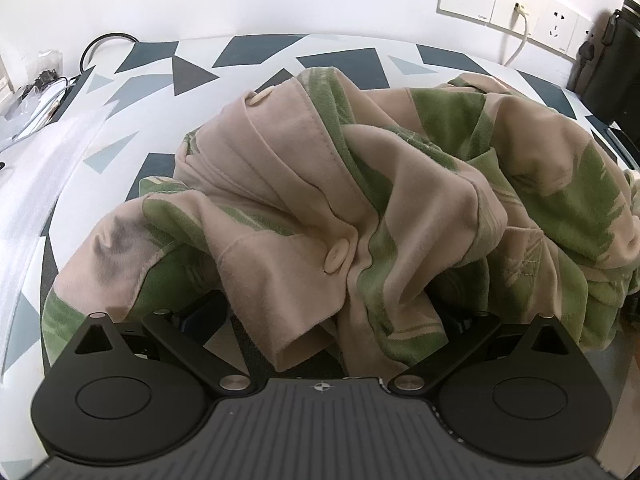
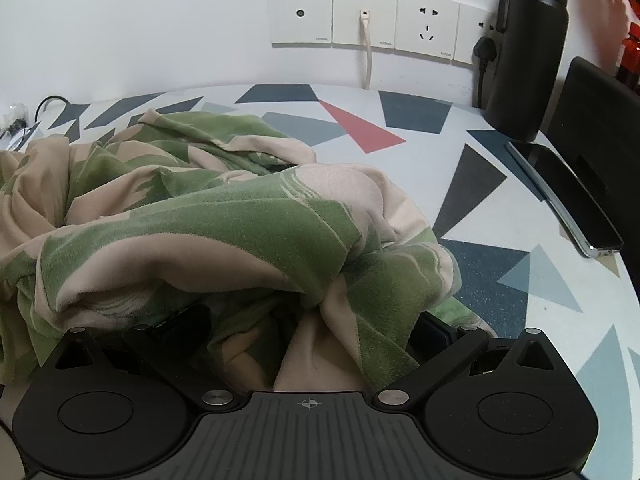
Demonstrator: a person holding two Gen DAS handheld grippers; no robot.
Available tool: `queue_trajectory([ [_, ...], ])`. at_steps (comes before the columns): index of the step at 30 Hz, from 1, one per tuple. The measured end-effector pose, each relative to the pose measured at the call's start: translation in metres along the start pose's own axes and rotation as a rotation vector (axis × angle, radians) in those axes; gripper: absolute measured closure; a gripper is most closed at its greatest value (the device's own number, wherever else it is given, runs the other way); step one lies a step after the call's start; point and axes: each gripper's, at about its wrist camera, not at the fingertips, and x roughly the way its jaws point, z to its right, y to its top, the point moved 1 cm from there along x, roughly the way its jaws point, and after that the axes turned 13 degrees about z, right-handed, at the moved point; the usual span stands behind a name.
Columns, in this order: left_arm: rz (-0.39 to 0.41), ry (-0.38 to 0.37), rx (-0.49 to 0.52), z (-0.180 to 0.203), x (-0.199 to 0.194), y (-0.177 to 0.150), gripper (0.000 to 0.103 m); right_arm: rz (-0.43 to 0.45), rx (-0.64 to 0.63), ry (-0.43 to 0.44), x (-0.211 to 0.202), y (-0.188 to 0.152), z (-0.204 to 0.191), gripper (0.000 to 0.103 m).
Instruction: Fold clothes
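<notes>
Sprawling across the patterned table (image 2: 472, 184), the pink-and-green shirt (image 1: 360, 184) lies in a crumpled heap, two pale buttons showing on its front band in the left wrist view. Over by the wall, a row of white sockets (image 2: 380, 16) carries a white cable (image 2: 366, 52), and a tall black bottle (image 2: 524, 48) stands at the table's far right corner. Just beside it lies a dark phone (image 2: 568, 196), flat on the tabletop. A black cable (image 1: 100, 46) loops at the far left edge.

Now the left gripper (image 1: 332, 320): cloth is draped over and between its fingers, which sit wide apart, tips buried, so whether anything is pinched I cannot tell. Same story for the right gripper (image 2: 312, 328), fingers spread with a bunched fold of shirt lying in the gap and hiding the tips. The shirt's far side is cut off by its own folds, so its outline is hard to make out.
</notes>
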Motion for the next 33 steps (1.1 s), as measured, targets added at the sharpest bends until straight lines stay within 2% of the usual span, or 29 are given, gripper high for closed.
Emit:
queue_trajectory([
  [12, 0.008, -0.073, -0.007, -0.014, -0.013, -0.009, 0.000, -0.008, 0.008, 0.021, -0.009, -0.002, 0.005, 0.001],
  [19, -0.024, -0.117, 0.042, -0.014, -0.007, -0.002, 0.000, -0.012, 0.000, 0.003, -0.026, -0.001, 0.002, 0.001],
  [25, -0.027, -0.161, 0.074, -0.017, -0.006, -0.001, 0.000, 0.033, 0.007, -0.024, -0.048, 0.004, -0.012, 0.001],
  [33, -0.025, -0.262, 0.094, -0.035, -0.010, -0.002, 0.000, 0.181, 0.028, -0.073, -0.083, 0.033, -0.031, 0.001],
])
